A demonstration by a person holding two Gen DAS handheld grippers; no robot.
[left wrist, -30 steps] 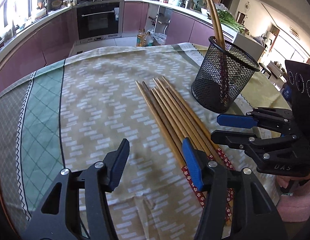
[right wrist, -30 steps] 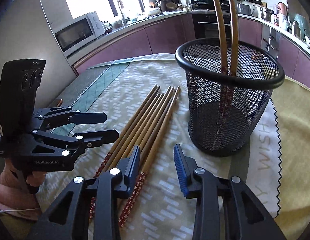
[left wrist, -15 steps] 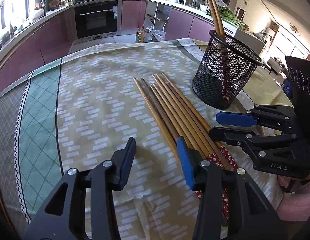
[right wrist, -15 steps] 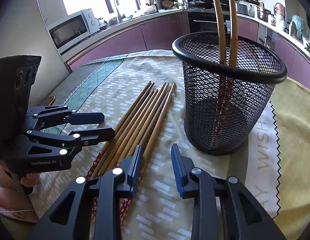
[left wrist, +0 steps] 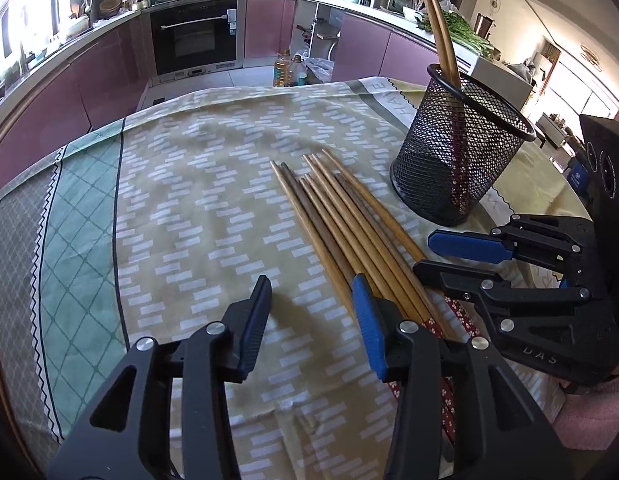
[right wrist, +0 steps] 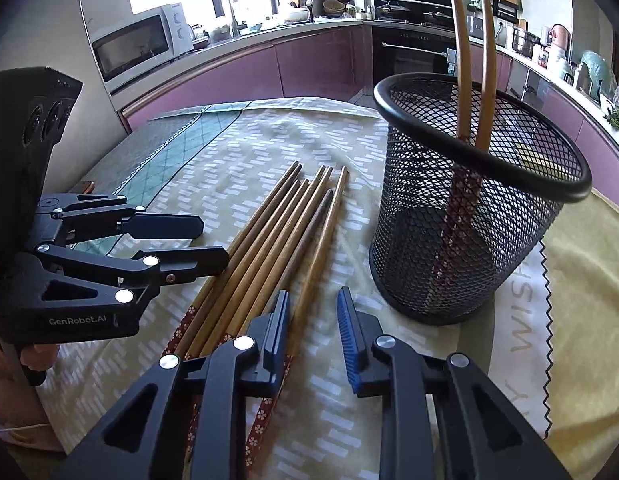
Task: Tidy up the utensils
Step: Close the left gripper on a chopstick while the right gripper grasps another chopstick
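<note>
The left tool (left wrist: 311, 312) hovers low over the patterned tablecloth (left wrist: 197, 208) that covers the desk, its jaws spread wide and gripping nothing; its blue-padded right finger sits just at the left edge of the bundle of loose wooden chopsticks (left wrist: 341, 224), and whether it touches the nearest stick cannot be told. In the right wrist view this same tool (right wrist: 197, 242) shows side-on, its lower finger reaching over the handle end of the bundle. The right tool (right wrist: 313, 328) is also open, though less widely, and holds nothing; its dark left finger lies over the rightmost chopstick of the bundle (right wrist: 277, 240), with the red flower-patterned handle ends running beneath it, while its blue ribbed finger is over bare cloth between the sticks and the black mesh holder (right wrist: 469, 208). Seen from the left wrist camera, the right tool (left wrist: 441, 254) comes in from the right, its fingers pointing across the chopsticks' handle end, near the holder's base. The chopsticks lie flat, side by side, tips fanning slightly toward the far side of the desk. The mesh holder (left wrist: 457, 160) stands upright just beside them, to their right, apart from the bundle, and two chopsticks (right wrist: 473, 60) stand in it, leaning against its rim with tips up.
</note>
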